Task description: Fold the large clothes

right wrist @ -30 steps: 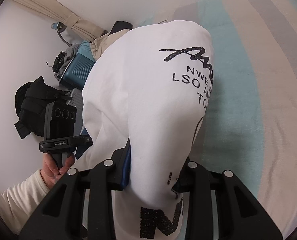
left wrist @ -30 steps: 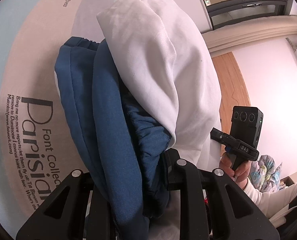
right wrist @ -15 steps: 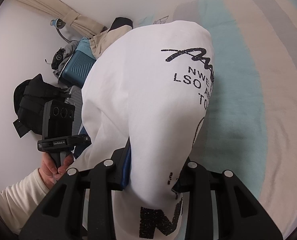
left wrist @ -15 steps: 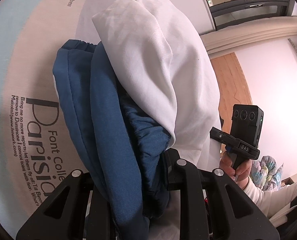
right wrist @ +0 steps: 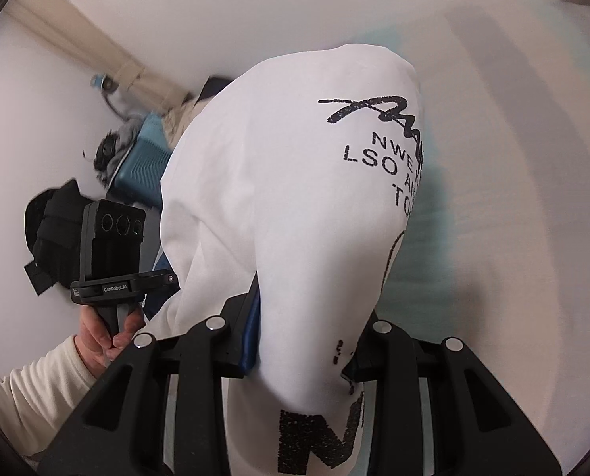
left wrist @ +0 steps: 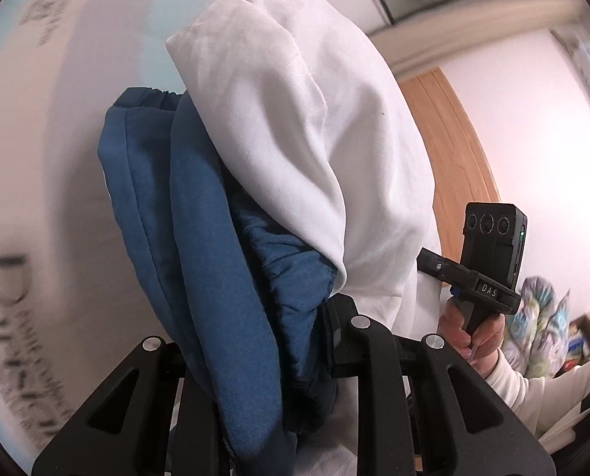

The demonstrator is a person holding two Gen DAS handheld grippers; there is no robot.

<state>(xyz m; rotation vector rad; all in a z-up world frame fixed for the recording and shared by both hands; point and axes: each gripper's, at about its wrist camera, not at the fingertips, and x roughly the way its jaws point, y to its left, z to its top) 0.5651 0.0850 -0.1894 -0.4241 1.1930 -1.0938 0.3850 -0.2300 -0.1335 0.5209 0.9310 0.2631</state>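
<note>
A striped bedspread (right wrist: 513, 206) is lying blurred beneath a white-and-blue sweatshirt (right wrist: 287, 206) that is hanging bunched above it. The left gripper (left wrist: 263, 357) is clamping its blue folds, while the right gripper (right wrist: 298, 341) is pinching its white printed cloth.

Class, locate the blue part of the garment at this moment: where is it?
In the left wrist view the blue fabric hangs bunched between the left gripper fingers, left of and under the white fabric; in the right wrist view only a sliver shows.
</note>
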